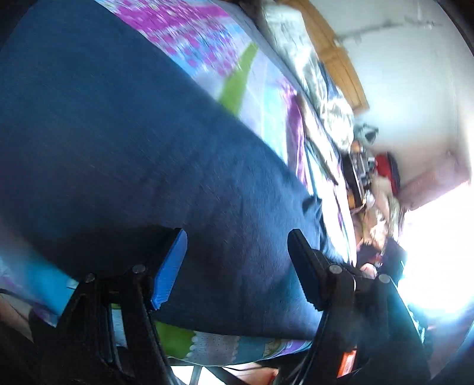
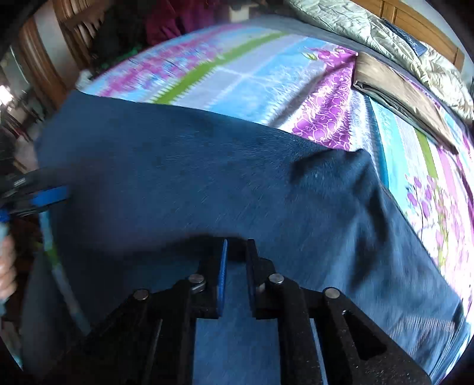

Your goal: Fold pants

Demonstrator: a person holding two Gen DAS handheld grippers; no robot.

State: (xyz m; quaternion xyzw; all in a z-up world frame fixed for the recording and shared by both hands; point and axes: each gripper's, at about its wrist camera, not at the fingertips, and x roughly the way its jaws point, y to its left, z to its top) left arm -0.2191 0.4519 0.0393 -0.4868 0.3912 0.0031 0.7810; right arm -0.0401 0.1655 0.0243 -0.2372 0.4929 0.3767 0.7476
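Dark blue pants (image 1: 133, 148) lie spread over a flowered bedsheet (image 1: 260, 97). My left gripper (image 1: 237, 266) hovers just above the cloth near the bed's near edge, its jaws wide apart with nothing pinched between them. In the right wrist view the pants (image 2: 207, 183) fill the middle, with a folded corner (image 2: 358, 157) at the right. My right gripper (image 2: 237, 260) has its fingers drawn close together, with a narrow gap holding a fold of the blue cloth. The left gripper (image 2: 44, 195) shows at that view's left edge, with a hand (image 2: 6, 269) below it.
A folded brown cloth (image 2: 400, 97) and a grey-green quilt (image 2: 385, 38) lie at the far right of the bed, by a wooden headboard (image 2: 414, 23). Wooden furniture (image 2: 44, 59) stands past the bed's left side. Clutter (image 1: 382, 177) and a bright window (image 1: 438, 251) are beyond the bed.
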